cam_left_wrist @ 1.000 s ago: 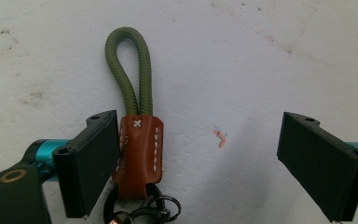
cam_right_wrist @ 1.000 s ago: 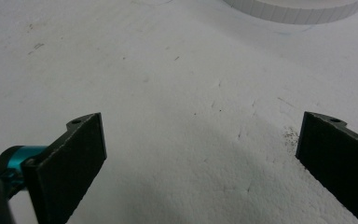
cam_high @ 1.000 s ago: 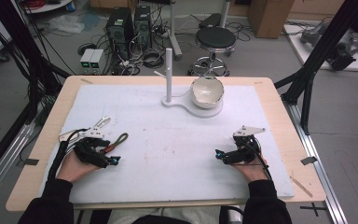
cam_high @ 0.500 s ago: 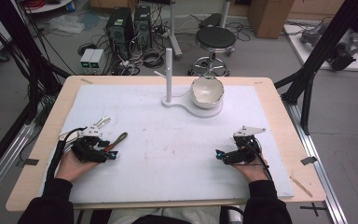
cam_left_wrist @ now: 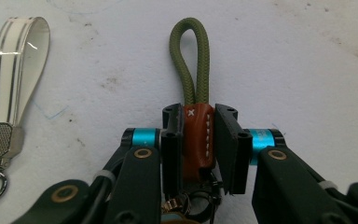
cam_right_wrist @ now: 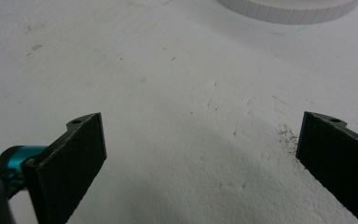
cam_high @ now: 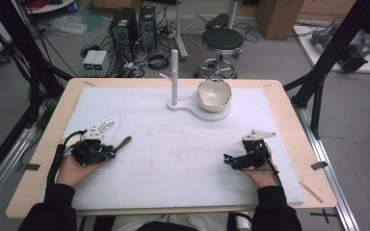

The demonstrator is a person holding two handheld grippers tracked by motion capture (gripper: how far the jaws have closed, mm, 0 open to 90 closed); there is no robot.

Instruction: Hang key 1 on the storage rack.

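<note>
Your left gripper [cam_left_wrist: 199,140] has just closed and is pinching the brown leather tab of the olive cord keychain [cam_left_wrist: 190,70]; your right gripper [cam_right_wrist: 200,154] sits spread wide over the white mat [cam_right_wrist: 177,70].

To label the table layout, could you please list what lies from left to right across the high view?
Left hand-held gripper shut on the olive cord keychain → white post stand → white bowl → right hand-held gripper, jaws open.
</note>
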